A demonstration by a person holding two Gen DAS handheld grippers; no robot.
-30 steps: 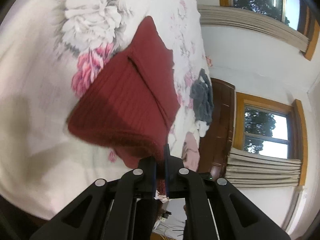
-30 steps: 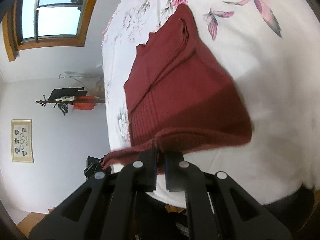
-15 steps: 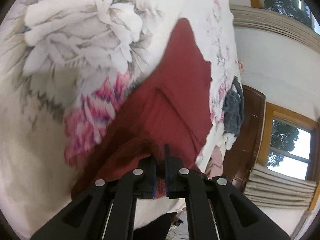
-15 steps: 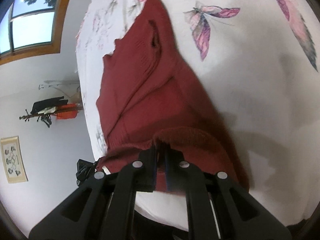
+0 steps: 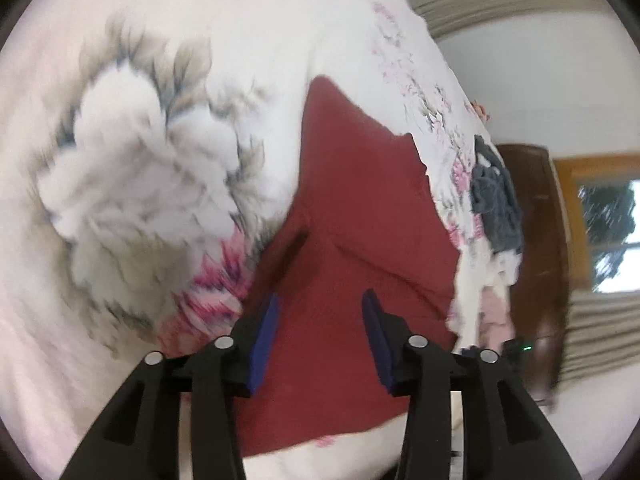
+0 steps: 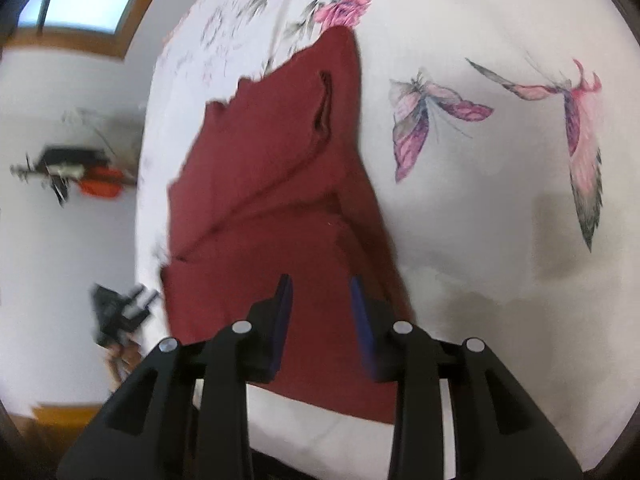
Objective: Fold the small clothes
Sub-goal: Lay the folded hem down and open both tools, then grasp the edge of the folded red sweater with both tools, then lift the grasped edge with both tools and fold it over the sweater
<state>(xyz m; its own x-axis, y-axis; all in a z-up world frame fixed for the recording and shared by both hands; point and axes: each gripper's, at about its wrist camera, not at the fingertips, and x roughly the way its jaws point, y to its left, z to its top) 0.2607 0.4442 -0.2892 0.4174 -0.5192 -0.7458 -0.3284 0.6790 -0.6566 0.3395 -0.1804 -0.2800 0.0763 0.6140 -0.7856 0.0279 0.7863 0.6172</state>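
Note:
A dark red knitted garment (image 5: 352, 216) lies folded on a white floral bedsheet (image 5: 140, 160). In the left wrist view my left gripper (image 5: 319, 304) stands open just above the garment's near part, nothing between its blue-padded fingers. The same red garment (image 6: 272, 184) fills the middle of the right wrist view, lying flat with a folded layer on top. My right gripper (image 6: 320, 288) is open over its near edge, holding nothing. Both views are somewhat blurred by motion.
A pile of grey and pale clothes (image 5: 494, 204) lies at the far edge of the bed near a dark wooden door (image 5: 536, 240). Butterfly prints (image 6: 432, 120) mark the sheet to the right of the garment. A coat rack (image 6: 68, 172) stands by the far wall.
Both grippers carried the garment's hem forward over its body, laid it down and opened. The garment now lies folded flat, and both grippers are free of it.

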